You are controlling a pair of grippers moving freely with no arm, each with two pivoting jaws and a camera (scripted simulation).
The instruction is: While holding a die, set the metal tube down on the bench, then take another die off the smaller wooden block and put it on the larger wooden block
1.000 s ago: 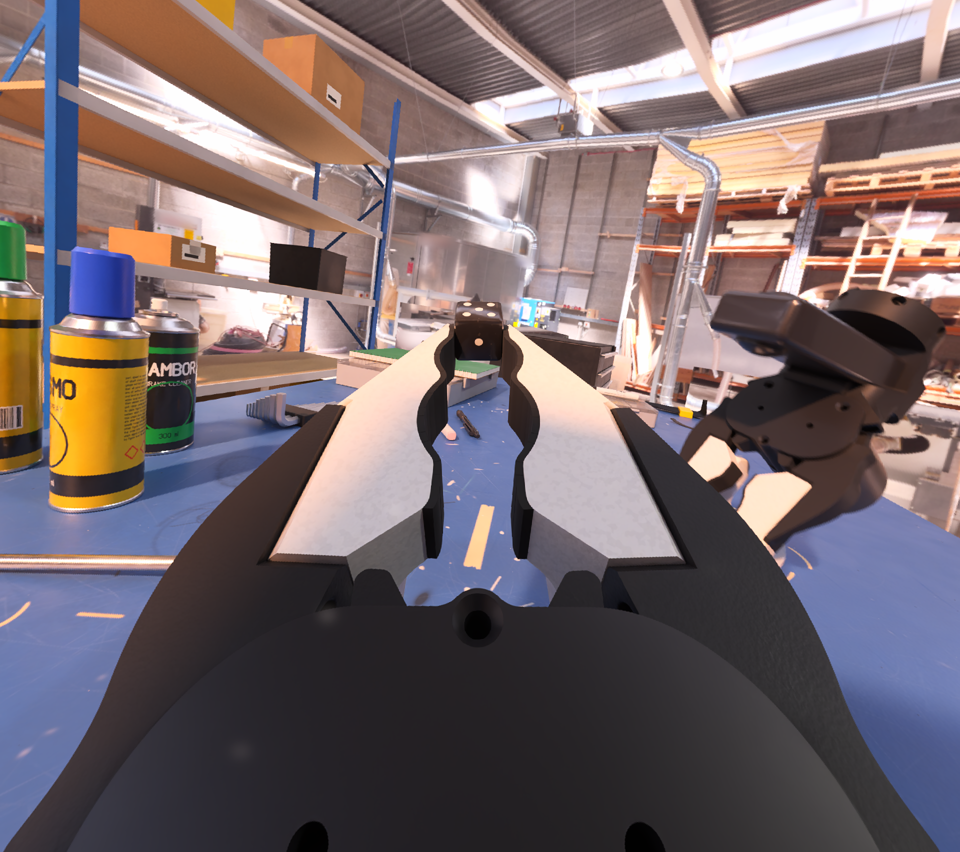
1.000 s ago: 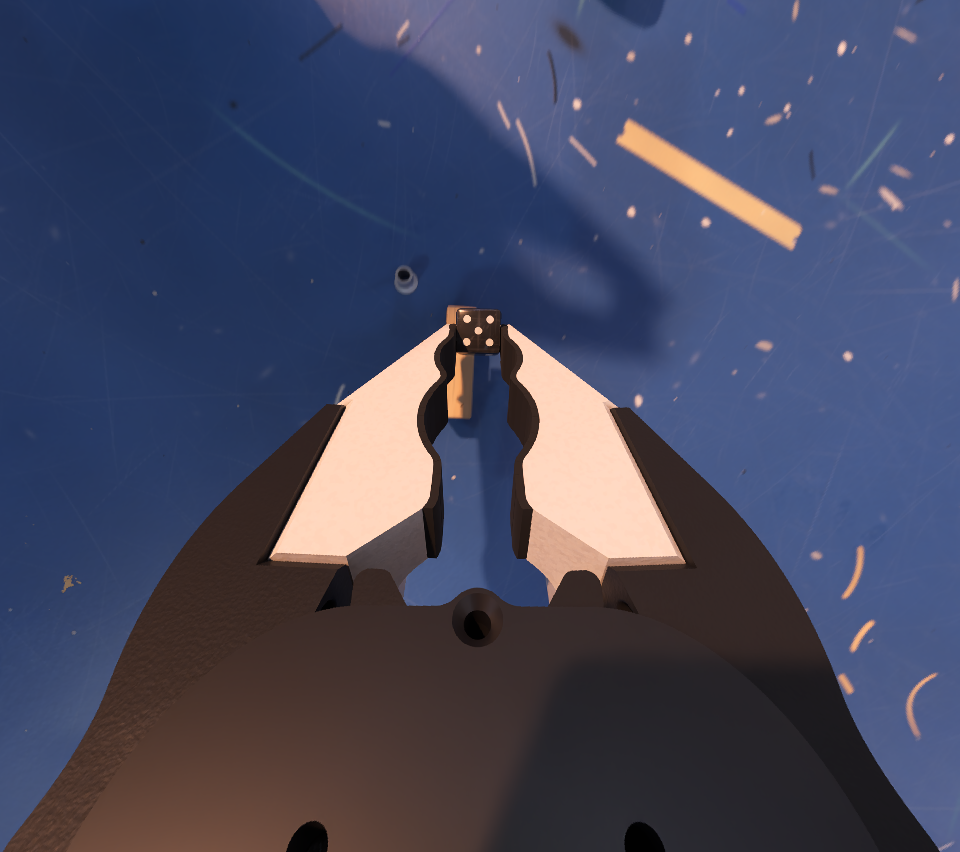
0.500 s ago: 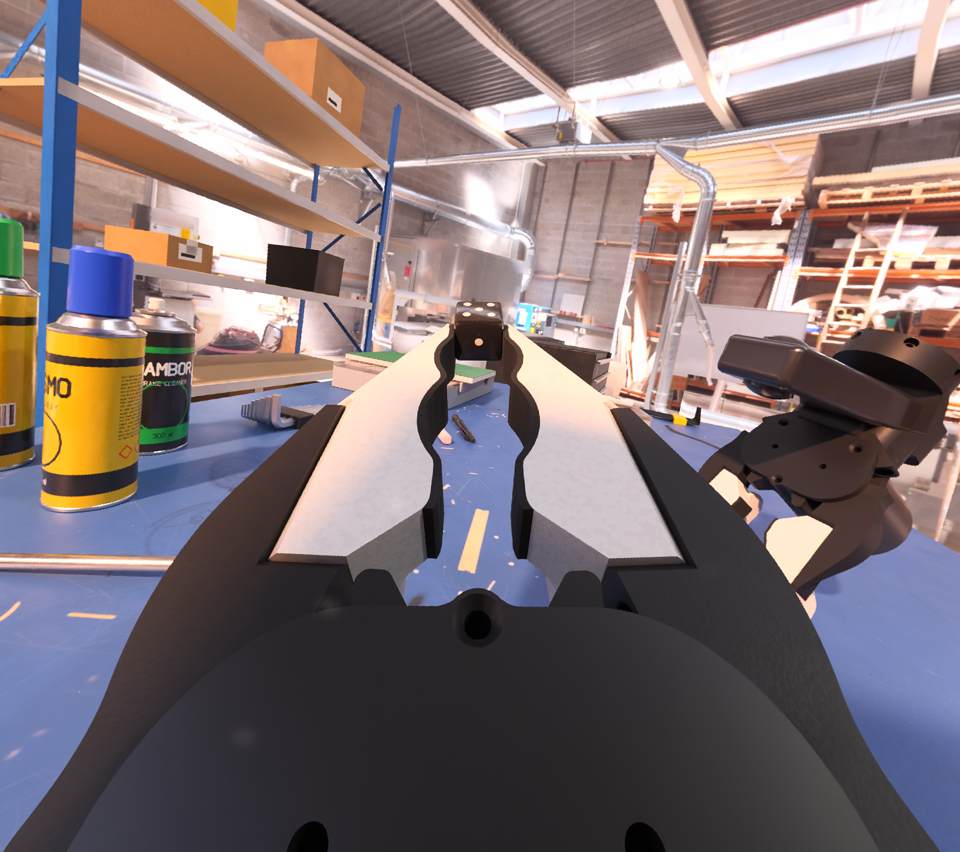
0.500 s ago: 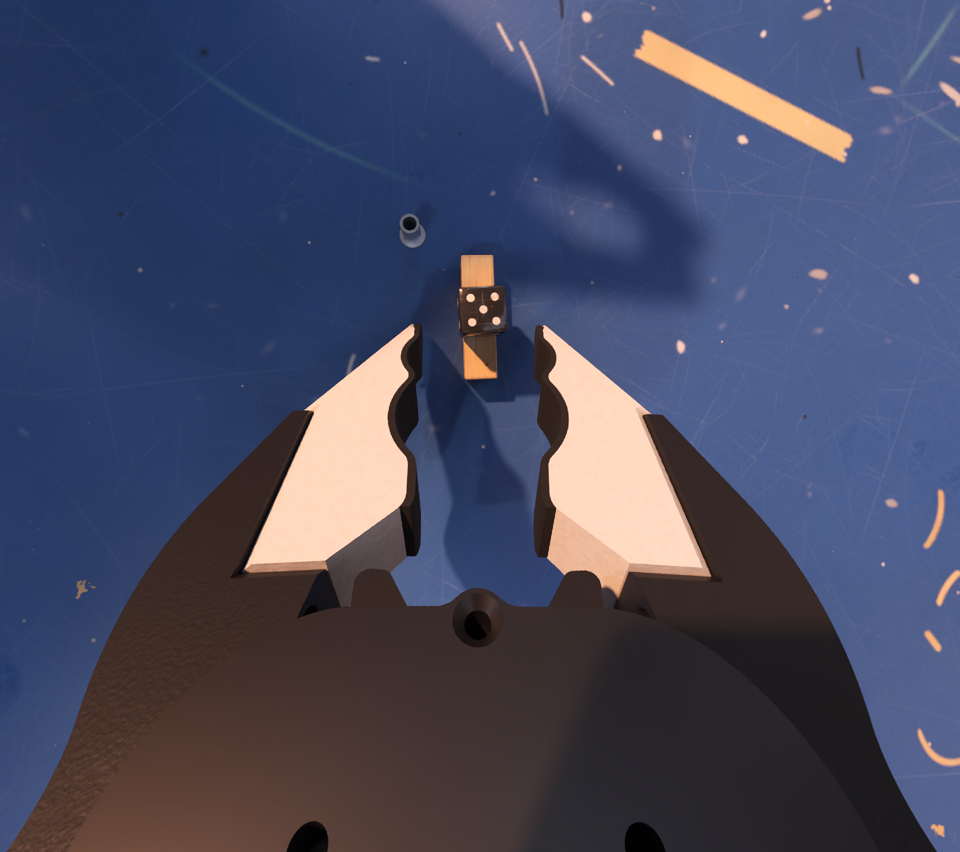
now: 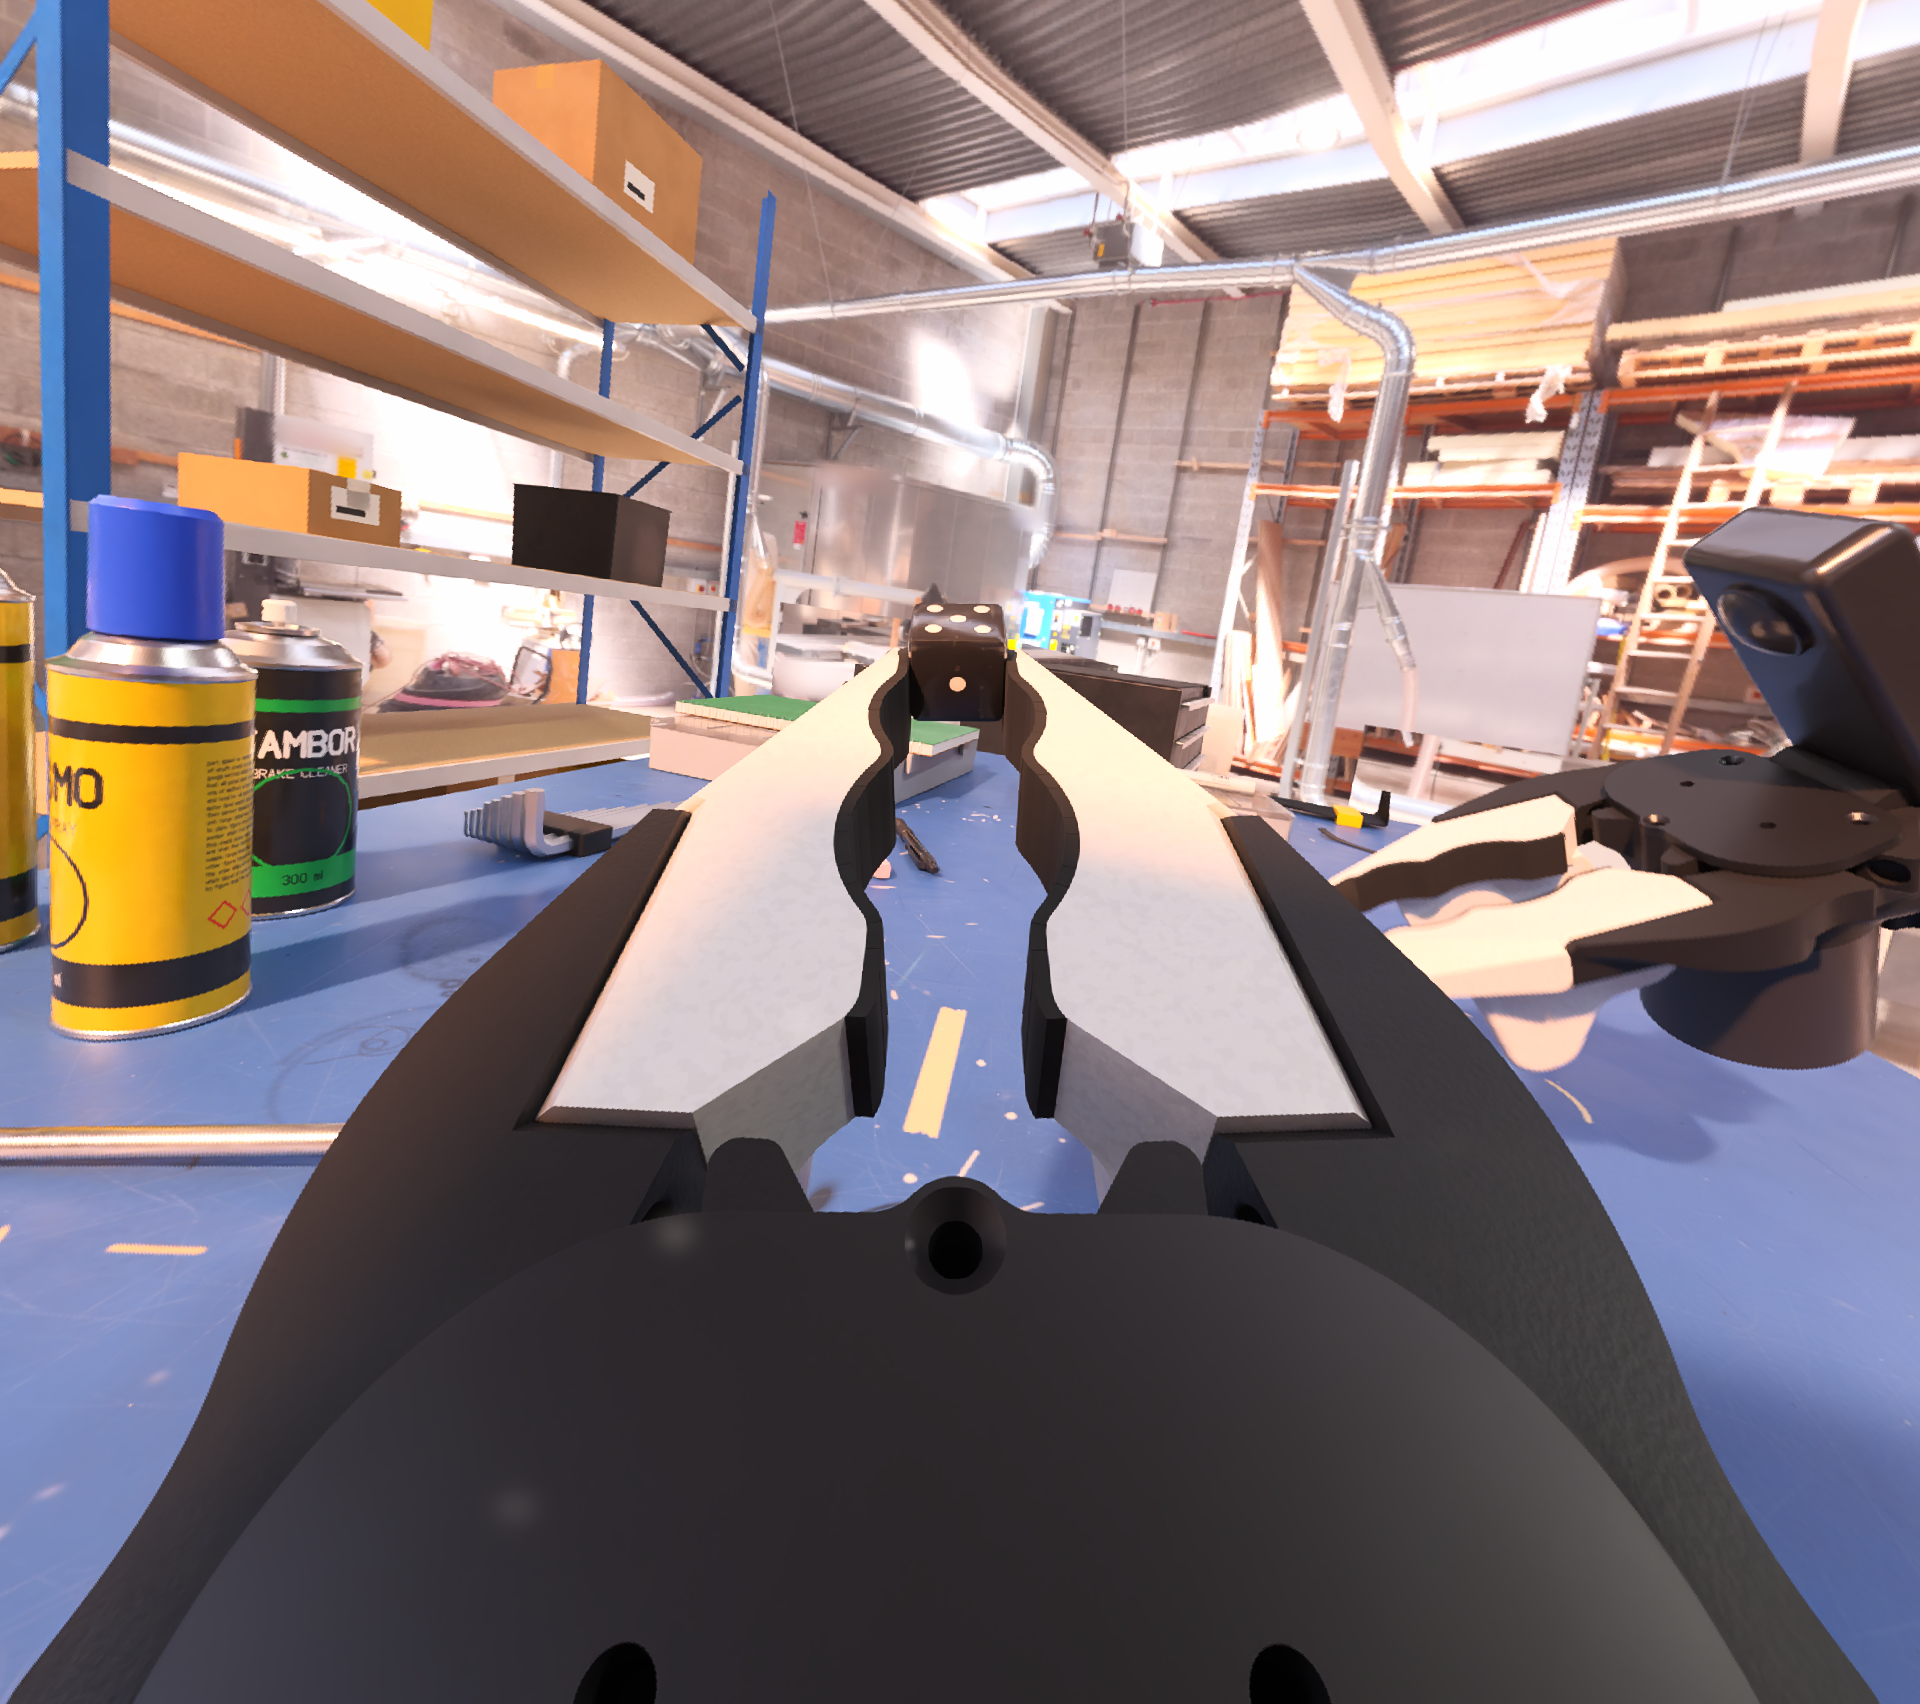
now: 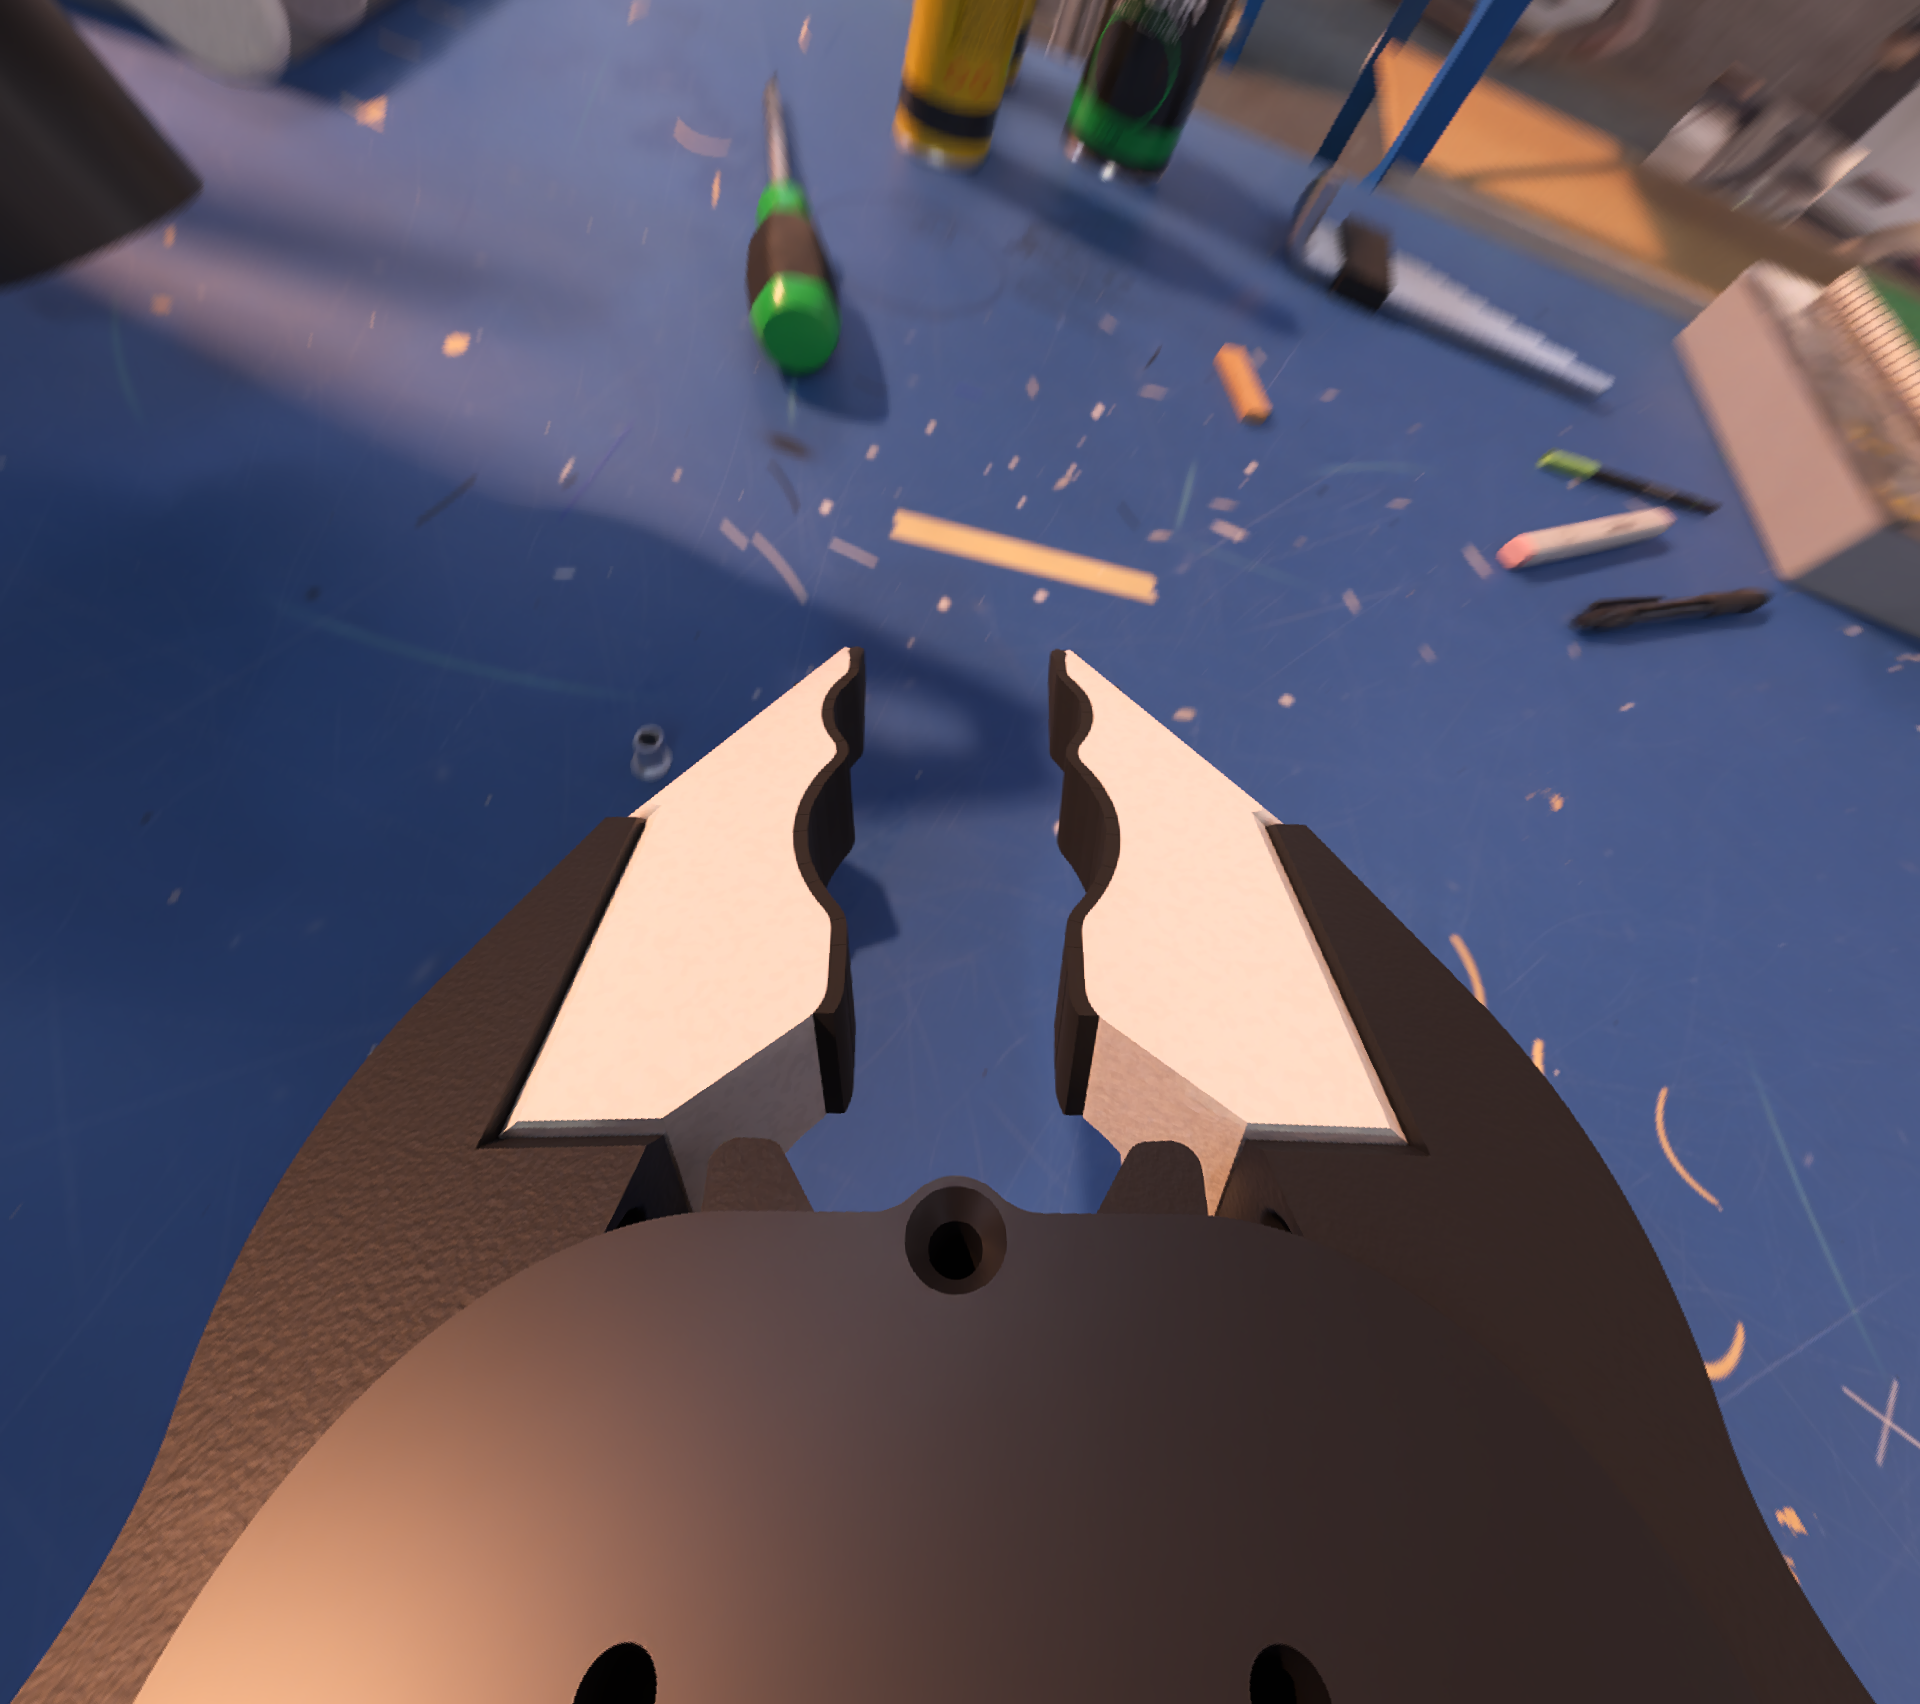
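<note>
My left gripper [image 5: 957,655] is shut on a black die [image 5: 956,680] with pale pips, held at the fingertips above the blue bench [image 5: 312,1031]. The metal tube [image 5: 156,1143] lies flat on the bench at the left edge of the left wrist view. My right gripper [image 6: 956,667] is open and empty, tilted over the bench. It also shows in the left wrist view [image 5: 1382,911], at the right, lying nearly level. Neither wooden block nor the other die shows in either view.
Yellow [image 5: 145,781] and green-black [image 5: 307,761] spray cans stand at the left. A green-handled screwdriver [image 6: 795,283], a thin wood strip [image 6: 1023,555], a small metal sleeve [image 6: 649,750], pens [image 6: 1584,534], a hex key set [image 5: 530,823] and a grey box [image 6: 1808,449] lie around.
My right gripper opened and left its die on a small wooden block, then swung up to face across the bench. That block and die left its view. My left gripper still holds its die.
</note>
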